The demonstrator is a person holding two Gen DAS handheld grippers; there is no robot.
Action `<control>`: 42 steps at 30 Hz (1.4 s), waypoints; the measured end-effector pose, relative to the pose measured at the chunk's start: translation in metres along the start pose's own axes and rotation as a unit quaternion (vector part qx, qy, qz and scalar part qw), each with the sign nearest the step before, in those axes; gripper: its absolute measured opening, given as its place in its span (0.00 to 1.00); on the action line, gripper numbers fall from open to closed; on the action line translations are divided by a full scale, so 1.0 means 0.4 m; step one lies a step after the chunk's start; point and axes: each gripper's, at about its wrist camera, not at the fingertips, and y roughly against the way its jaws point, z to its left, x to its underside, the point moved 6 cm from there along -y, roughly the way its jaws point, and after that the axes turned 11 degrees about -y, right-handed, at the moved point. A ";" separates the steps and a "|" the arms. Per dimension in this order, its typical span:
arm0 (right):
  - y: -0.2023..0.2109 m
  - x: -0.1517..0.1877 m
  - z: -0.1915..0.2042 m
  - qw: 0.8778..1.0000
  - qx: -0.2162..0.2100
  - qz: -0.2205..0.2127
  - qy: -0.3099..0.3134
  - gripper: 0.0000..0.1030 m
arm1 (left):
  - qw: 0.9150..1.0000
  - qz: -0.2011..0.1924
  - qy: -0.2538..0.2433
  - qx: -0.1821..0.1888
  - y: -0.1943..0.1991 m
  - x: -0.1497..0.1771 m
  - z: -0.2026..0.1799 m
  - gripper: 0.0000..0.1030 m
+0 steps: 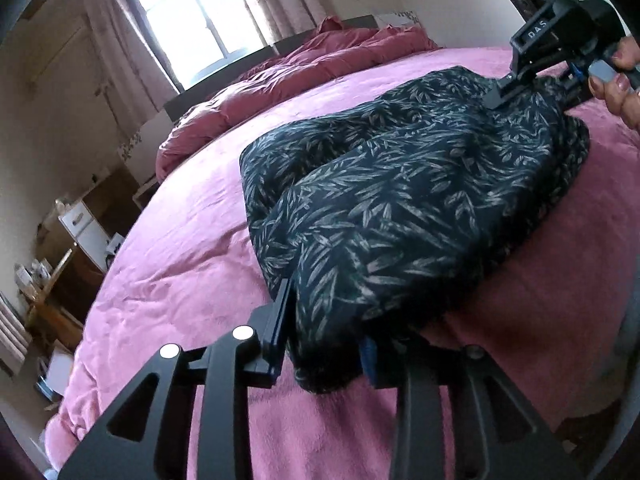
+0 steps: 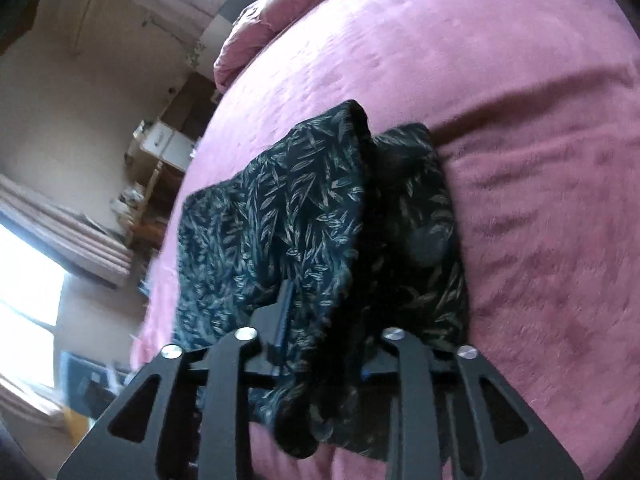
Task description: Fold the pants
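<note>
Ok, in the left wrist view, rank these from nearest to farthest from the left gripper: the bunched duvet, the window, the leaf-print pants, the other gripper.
1. Leaf-print pants: between the left gripper jaws, at the near hem.
2. Right gripper: upper right, at the pants' far end.
3. Bunched duvet: beyond the pants, at the head of the bed.
4. Window: behind the duvet, on the back wall.

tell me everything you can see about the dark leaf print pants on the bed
The pants are dark navy or black, thin soft fabric printed all over with pale leaf sprigs. They lie bunched and partly folded in layers on the pink blanket, wrinkled rather than flat. The left gripper has fabric between its fingers at one end; the right gripper likewise straddles a fold at the other.
</note>
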 end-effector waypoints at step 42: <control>-0.027 -0.070 0.190 0.941 0.174 -0.140 0.254 0.30 | 0.977 0.031 0.151 0.148 -0.206 -0.265 0.165 0.67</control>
